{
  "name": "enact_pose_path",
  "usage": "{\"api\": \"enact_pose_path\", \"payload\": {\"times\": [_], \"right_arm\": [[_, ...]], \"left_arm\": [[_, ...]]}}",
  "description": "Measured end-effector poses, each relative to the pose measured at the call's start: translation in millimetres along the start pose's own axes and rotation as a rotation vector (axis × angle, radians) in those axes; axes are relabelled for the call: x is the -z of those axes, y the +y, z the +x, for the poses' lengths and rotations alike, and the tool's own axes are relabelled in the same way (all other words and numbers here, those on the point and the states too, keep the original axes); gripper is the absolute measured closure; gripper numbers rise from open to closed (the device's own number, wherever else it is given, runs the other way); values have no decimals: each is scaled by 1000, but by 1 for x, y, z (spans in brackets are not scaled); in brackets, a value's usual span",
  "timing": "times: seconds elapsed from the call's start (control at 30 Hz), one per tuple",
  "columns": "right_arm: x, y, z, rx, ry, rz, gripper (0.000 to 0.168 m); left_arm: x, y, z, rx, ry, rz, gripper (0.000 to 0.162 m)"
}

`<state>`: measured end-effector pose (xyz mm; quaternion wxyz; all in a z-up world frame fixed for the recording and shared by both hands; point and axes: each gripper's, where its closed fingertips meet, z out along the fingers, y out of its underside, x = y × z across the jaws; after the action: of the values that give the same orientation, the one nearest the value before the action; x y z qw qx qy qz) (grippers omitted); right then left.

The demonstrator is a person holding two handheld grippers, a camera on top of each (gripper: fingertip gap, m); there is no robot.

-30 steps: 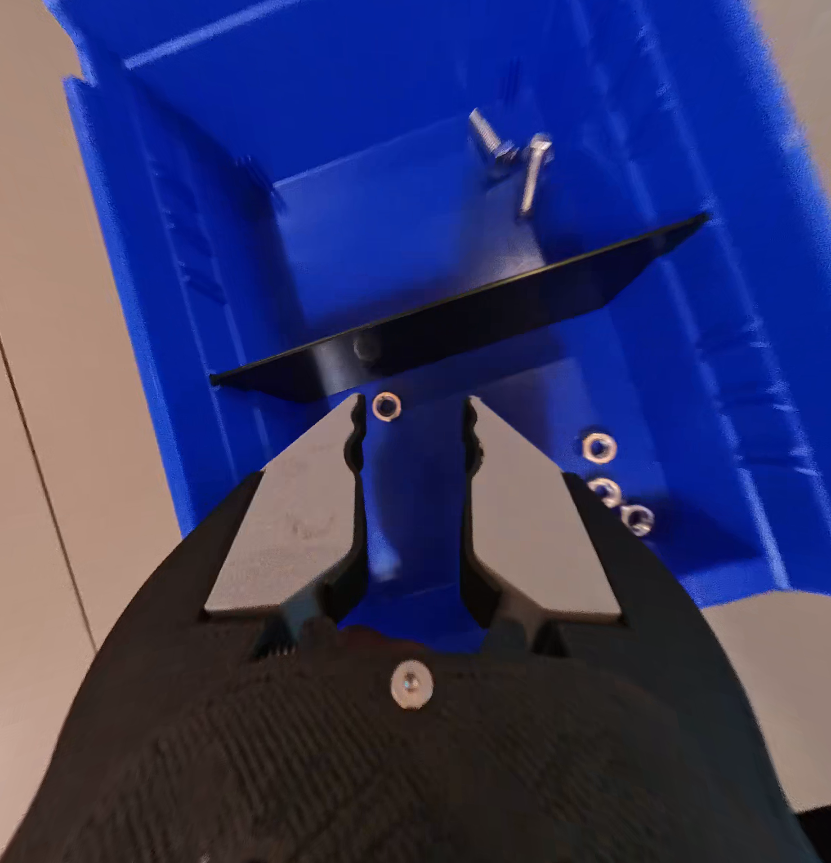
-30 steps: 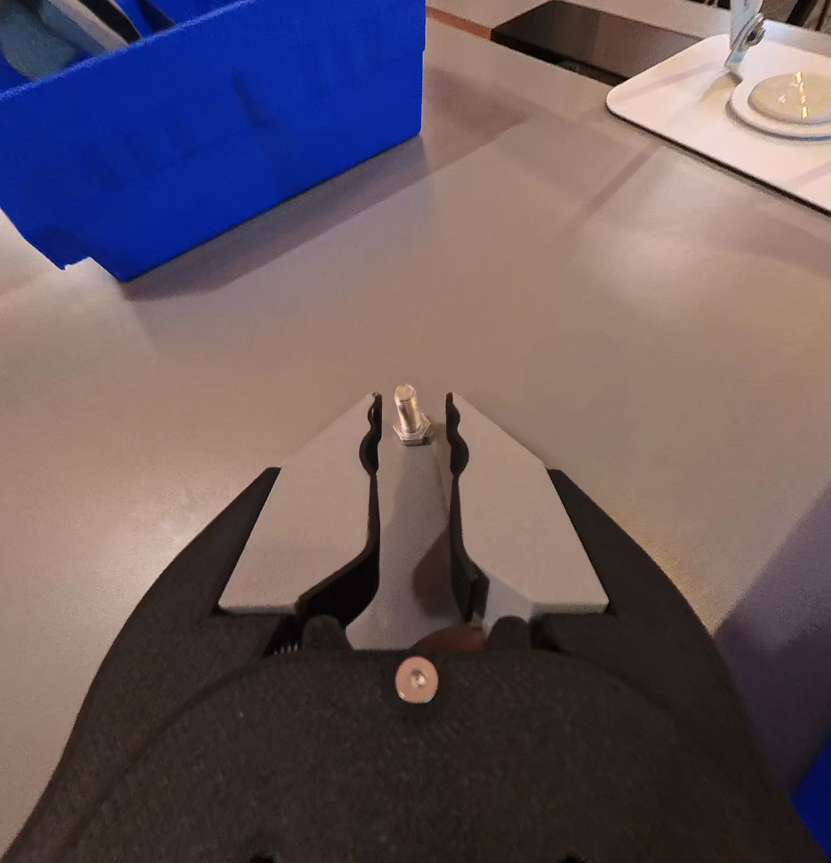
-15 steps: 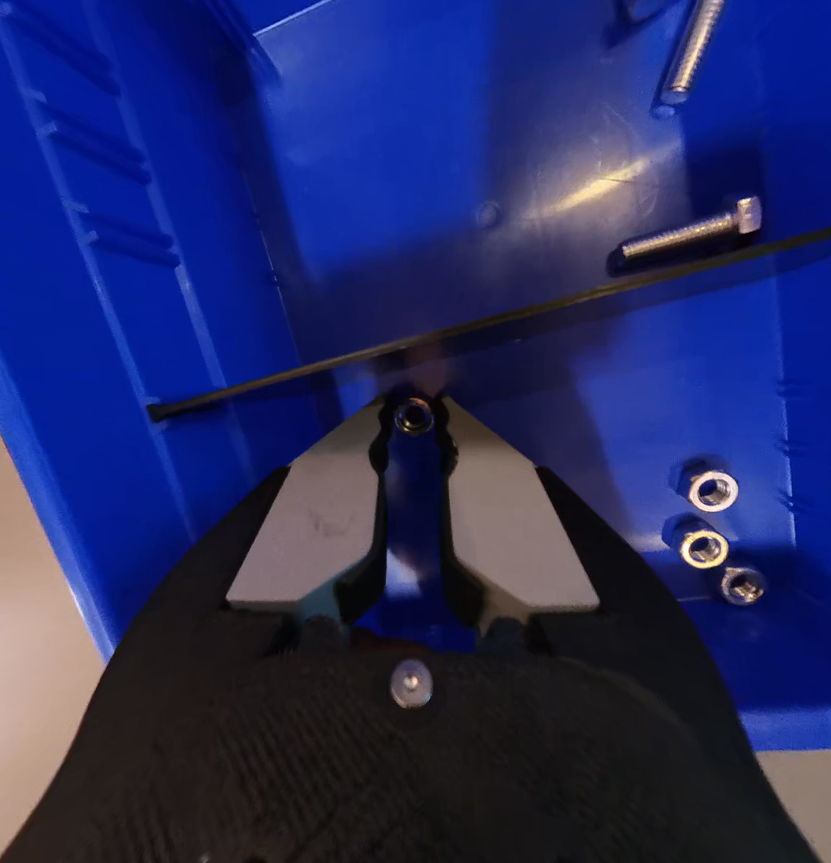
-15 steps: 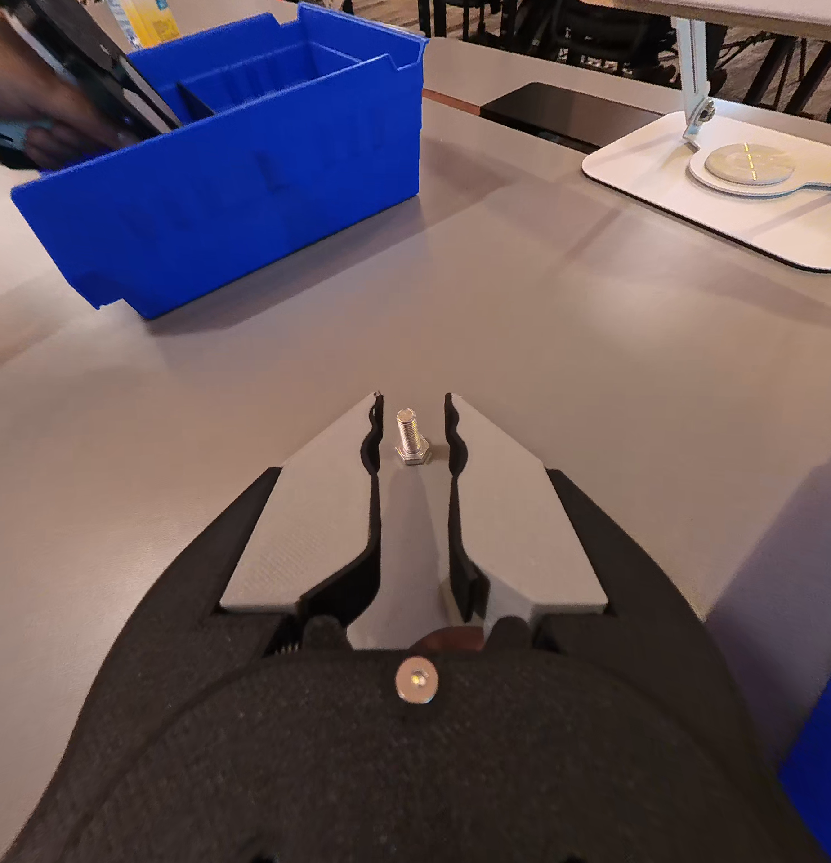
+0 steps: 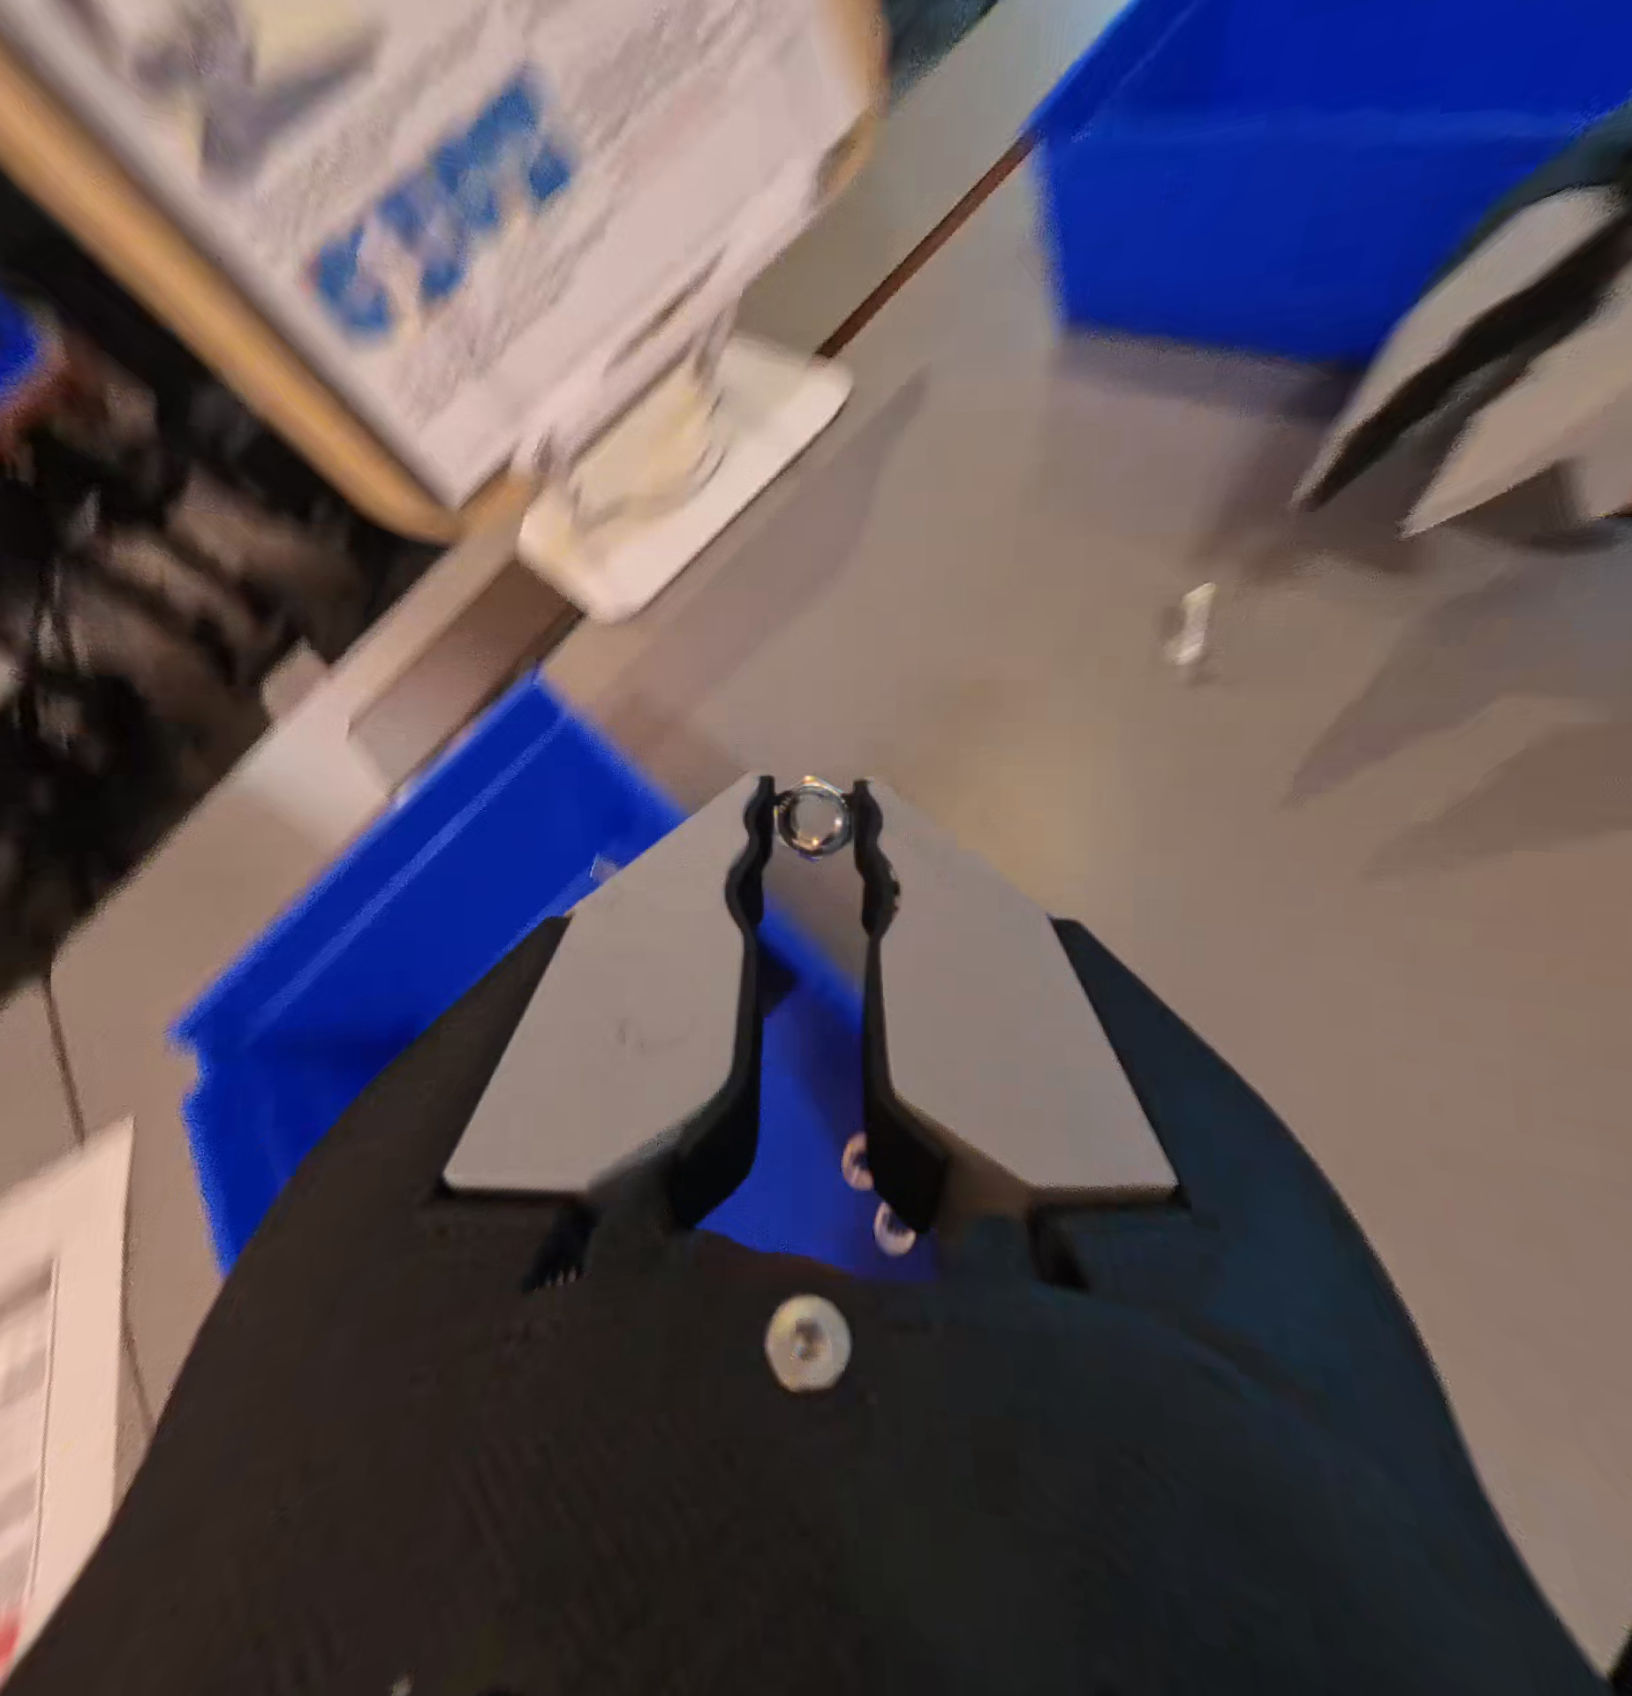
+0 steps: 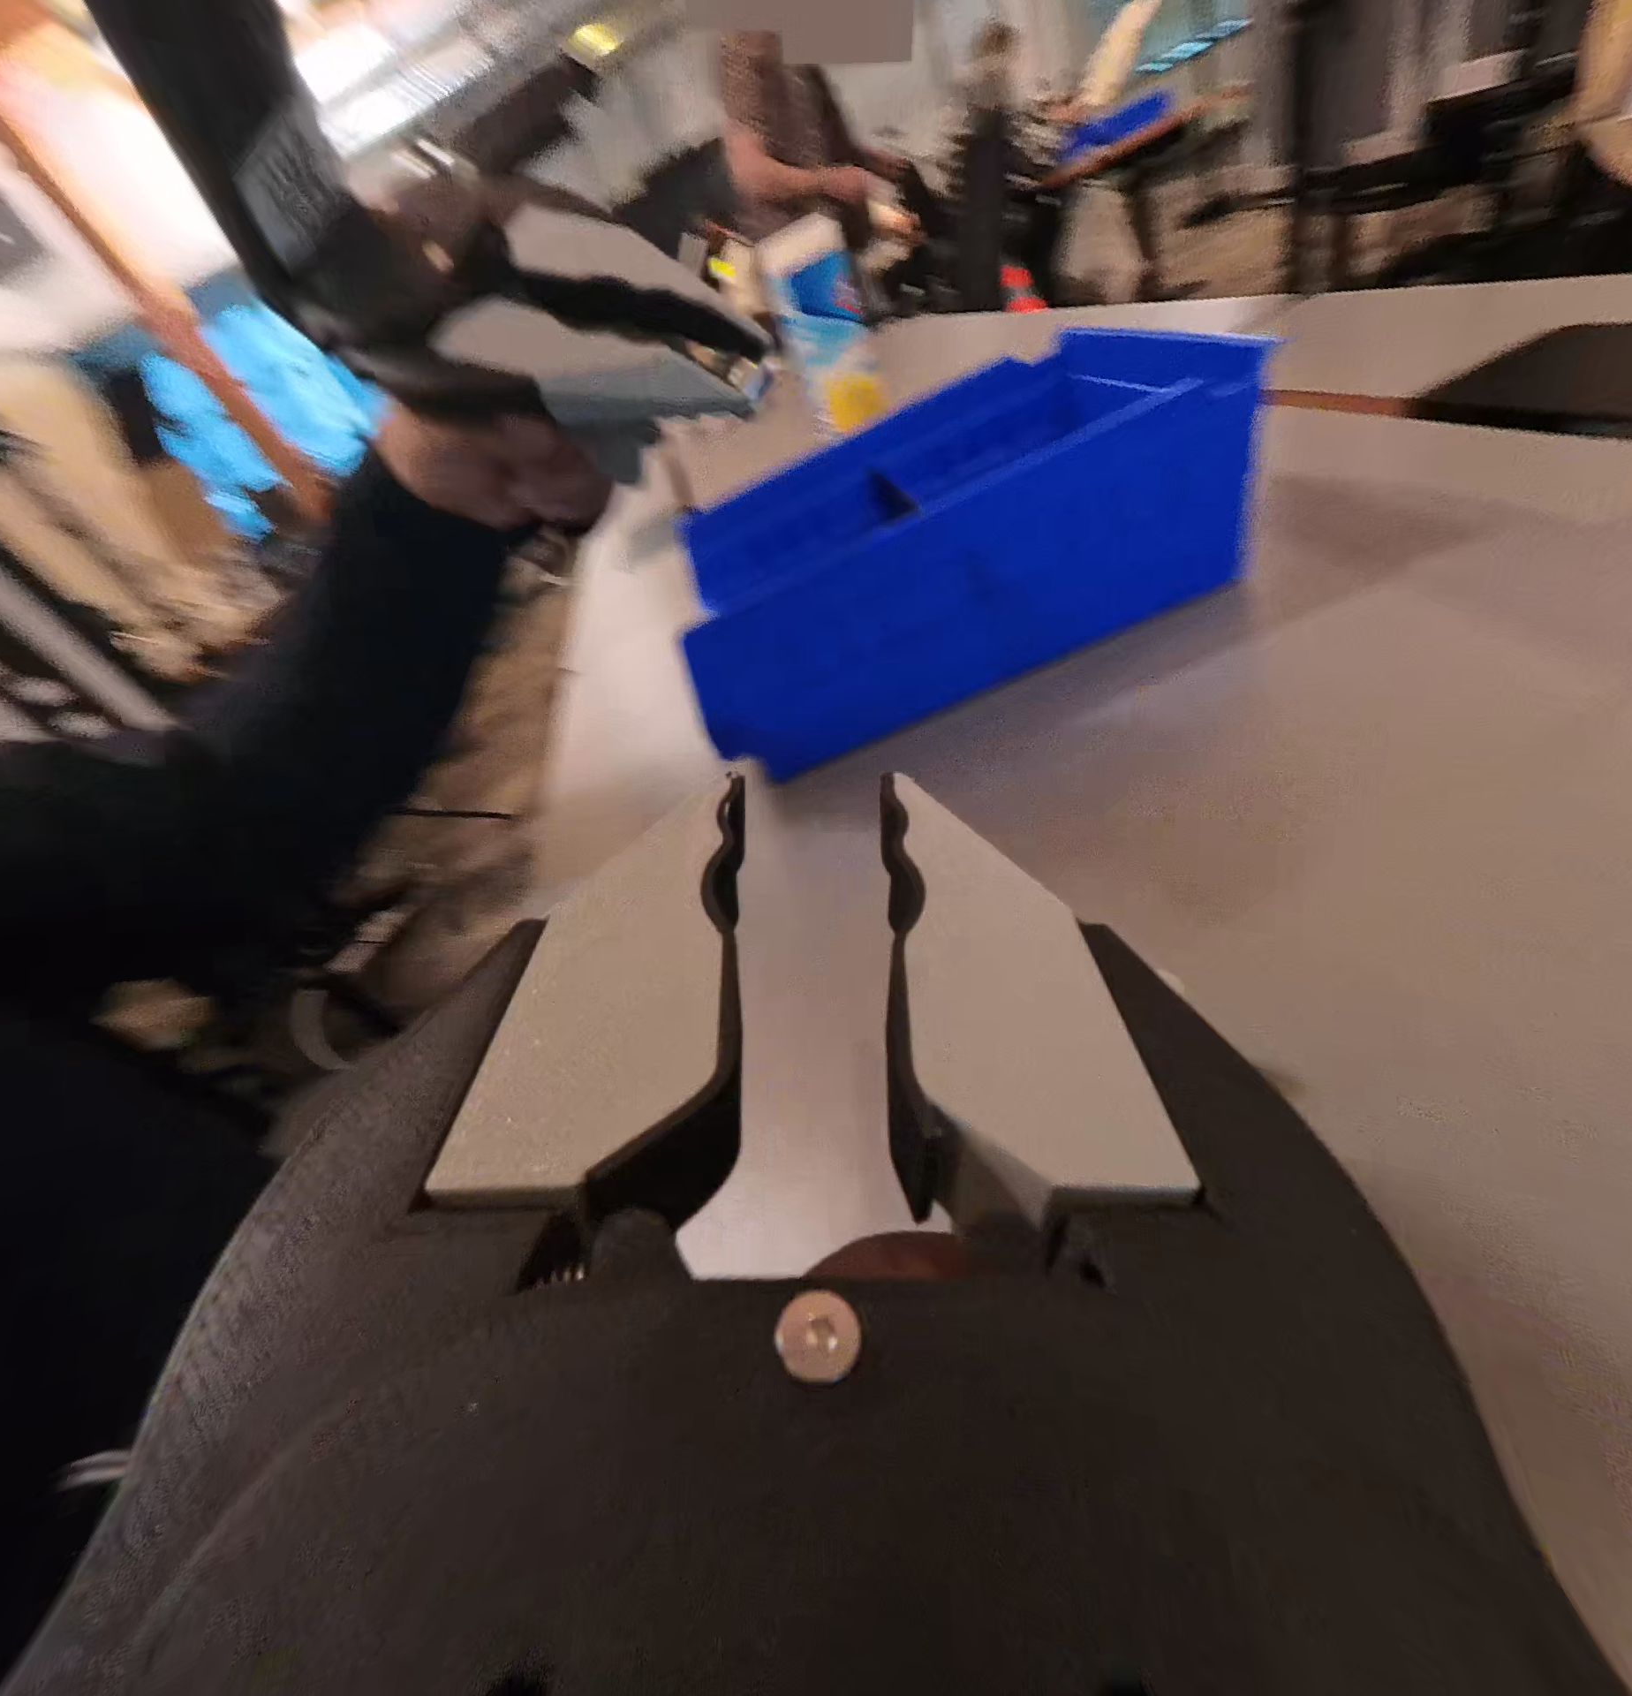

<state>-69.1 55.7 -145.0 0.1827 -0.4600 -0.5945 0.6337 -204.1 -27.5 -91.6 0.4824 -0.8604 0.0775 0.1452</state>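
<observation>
The grey table (image 5: 1161, 1009) carries everything in view, and on it stands a blue bin (image 6: 977, 587) with an inner divider, seen whole from the right wrist view and, in part, beneath the left gripper in the left wrist view. A second blue container (image 5: 1299, 165) sits at the far side of the table, blurred. A white flat base (image 5: 702, 477) lies beyond the bin near the table edge. The left gripper (image 5: 812, 817) is raised above the rim of the bin, its jaws drawn narrow and pinching a small silver nut (image 5: 813, 820) at the very tips, the bore of the nut facing the camera. Two further nuts (image 5: 877, 1202) lie on the bin floor below it. The right gripper (image 6: 810, 808) is held above the table with its jaws moderately apart and nothing between them; in the left wrist view it appears at upper right, blurred. A small silver bolt (image 5: 1190, 624) lies on the bare table just below and ahead of the right gripper's tips, and up and to the right of the held nut; blur prevents a reliable reading of its axis. The right gripper is plainly the nearer of the two to the bolt; the left, with the nut, is well apart from it.
</observation>
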Motion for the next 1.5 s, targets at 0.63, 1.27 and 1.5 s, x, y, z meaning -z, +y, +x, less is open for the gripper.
{"api": "enact_pose_path", "payload": {"times": [0.63, 1.27, 1.5], "right_arm": [[24, -30, -92, -352, -689, 103, 134], [15, -24, -82, -482, -697, 77, 152], [19, -28, -44, -294, -379, 106, 152]], "left_arm": [[12, -83, 189, -624, 278, 547, 148], [-5, -79, 186, -739, 149, 534, 147], [-8, -84, 156, -408, 22, 602, 161]]}}
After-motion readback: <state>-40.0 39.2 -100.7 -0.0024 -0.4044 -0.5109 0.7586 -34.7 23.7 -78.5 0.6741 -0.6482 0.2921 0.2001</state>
